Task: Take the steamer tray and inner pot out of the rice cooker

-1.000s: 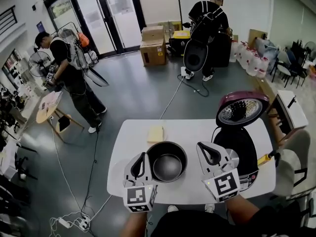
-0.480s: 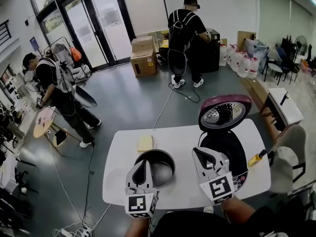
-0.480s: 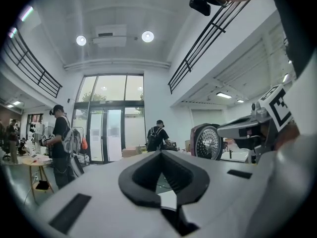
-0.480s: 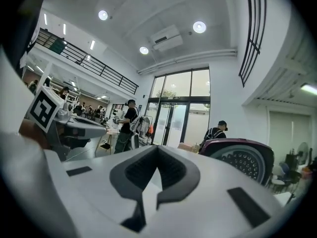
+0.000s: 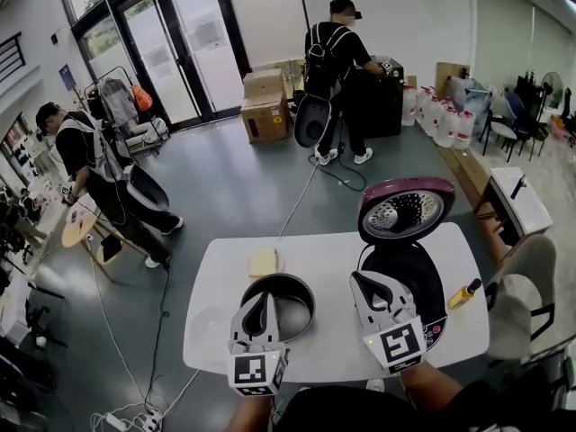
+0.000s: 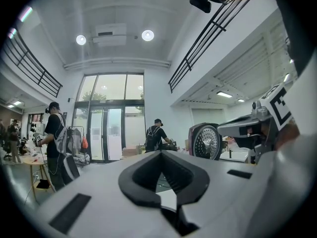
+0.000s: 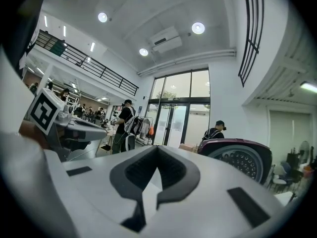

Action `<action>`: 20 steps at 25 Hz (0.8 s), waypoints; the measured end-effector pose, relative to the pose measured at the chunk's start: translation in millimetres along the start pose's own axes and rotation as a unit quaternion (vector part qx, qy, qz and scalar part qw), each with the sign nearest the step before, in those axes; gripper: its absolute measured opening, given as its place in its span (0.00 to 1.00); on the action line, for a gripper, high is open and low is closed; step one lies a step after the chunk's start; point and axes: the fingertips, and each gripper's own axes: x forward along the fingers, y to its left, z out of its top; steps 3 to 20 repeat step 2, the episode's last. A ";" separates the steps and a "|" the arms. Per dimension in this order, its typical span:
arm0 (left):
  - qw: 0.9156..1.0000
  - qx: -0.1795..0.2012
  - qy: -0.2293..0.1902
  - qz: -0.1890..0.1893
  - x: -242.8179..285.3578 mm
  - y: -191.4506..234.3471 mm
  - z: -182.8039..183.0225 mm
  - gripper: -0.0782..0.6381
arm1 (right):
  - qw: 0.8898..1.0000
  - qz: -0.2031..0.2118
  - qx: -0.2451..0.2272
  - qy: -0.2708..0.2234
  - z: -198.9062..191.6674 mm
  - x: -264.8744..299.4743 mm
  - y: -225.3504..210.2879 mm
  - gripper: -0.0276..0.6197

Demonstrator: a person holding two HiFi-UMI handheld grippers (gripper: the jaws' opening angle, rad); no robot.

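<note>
We can read no word or number anywhere, the cube (image 5: 252,370) of the left gripper (image 5: 260,299) and the cube (image 5: 399,343) of the right gripper (image 5: 364,279) carry only square markers, label on the cardboard box (image 5: 264,117) too small for us.

Head view: high above the tabletop (image 5: 225,286), facing steeply down and forward, with the room beyond. Left gripper view: close behind the left hand-held gripper (image 6: 161,157), level, facing the glass doors (image 6: 106,133). Right gripper view: likewise behind the right hand-held gripper (image 7: 157,155). All three share the glass doors and the cooker lid (image 7: 240,157).
</note>
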 end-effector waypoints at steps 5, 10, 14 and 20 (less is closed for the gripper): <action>1.000 -0.002 0.001 0.000 -3.0 0.0 -1.4 0.10 | 1.000 0.003 -0.004 -0.007 -3.0 -1.3 0.9 0.04; 1.000 -0.002 0.001 0.000 -3.0 0.0 -1.4 0.10 | 1.000 0.003 -0.004 -0.007 -3.0 -1.3 0.9 0.04; 1.000 -0.002 0.001 0.000 -3.0 0.0 -1.4 0.10 | 1.000 0.003 -0.004 -0.007 -3.0 -1.3 0.9 0.04; 1.000 -0.002 0.001 0.000 -3.0 0.0 -1.4 0.10 | 1.000 0.003 -0.004 -0.007 -3.0 -1.3 0.9 0.04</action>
